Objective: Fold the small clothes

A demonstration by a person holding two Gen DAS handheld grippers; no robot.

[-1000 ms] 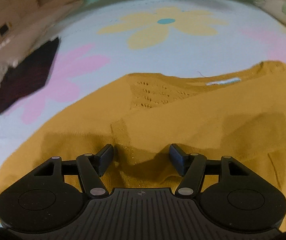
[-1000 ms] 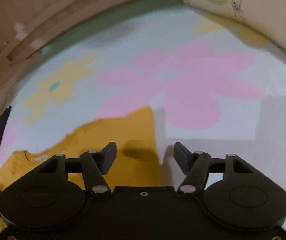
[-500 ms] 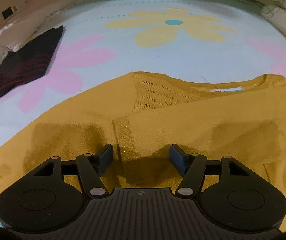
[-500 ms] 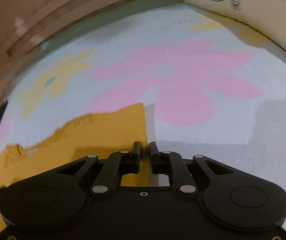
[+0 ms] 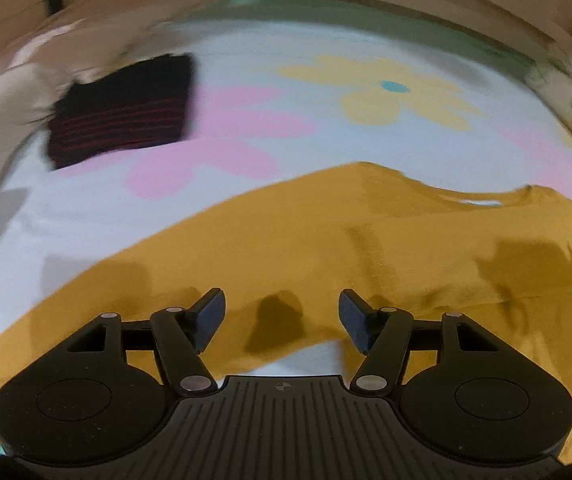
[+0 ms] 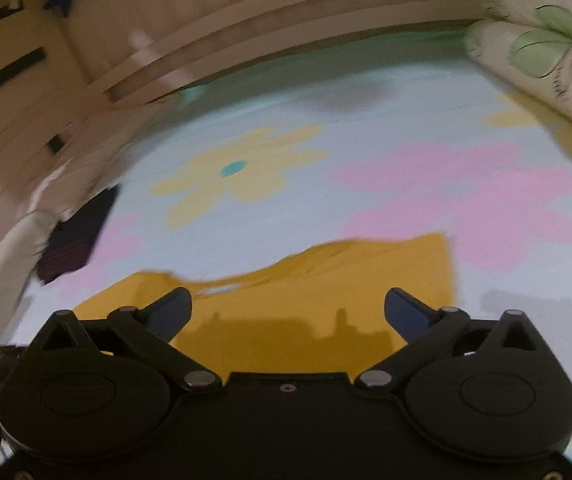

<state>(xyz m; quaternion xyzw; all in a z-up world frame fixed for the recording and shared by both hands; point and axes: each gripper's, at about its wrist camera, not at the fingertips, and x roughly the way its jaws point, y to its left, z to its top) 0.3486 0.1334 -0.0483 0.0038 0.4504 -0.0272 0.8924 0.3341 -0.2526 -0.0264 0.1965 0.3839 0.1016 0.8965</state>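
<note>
A mustard-yellow top (image 5: 326,240) lies spread flat on a pale blue sheet (image 5: 286,152) printed with big flowers, its neckline away from me. My left gripper (image 5: 282,312) hovers over the top's near edge. It is half open, and its pads (image 5: 210,312) grip nothing. In the right wrist view the same top (image 6: 326,280) lies under my right gripper (image 6: 288,300). Its jaws are opening wide, with only air between them. The right edge of the top lies just past the right fingertip. Both views are blurred by motion.
A folded dark garment with red stripes (image 5: 122,116) lies at the far left of the sheet and also shows as a dark garment (image 6: 78,236) in the right wrist view. A leaf-printed pillow (image 6: 538,40) sits at the far right. Wooden rails (image 6: 246,48) run behind the bed.
The right gripper shut over the top's right edge, then opened wide with nothing in it. Both grippers pulled back and up, so more of the sheet shows. The left jaws kept their width.
</note>
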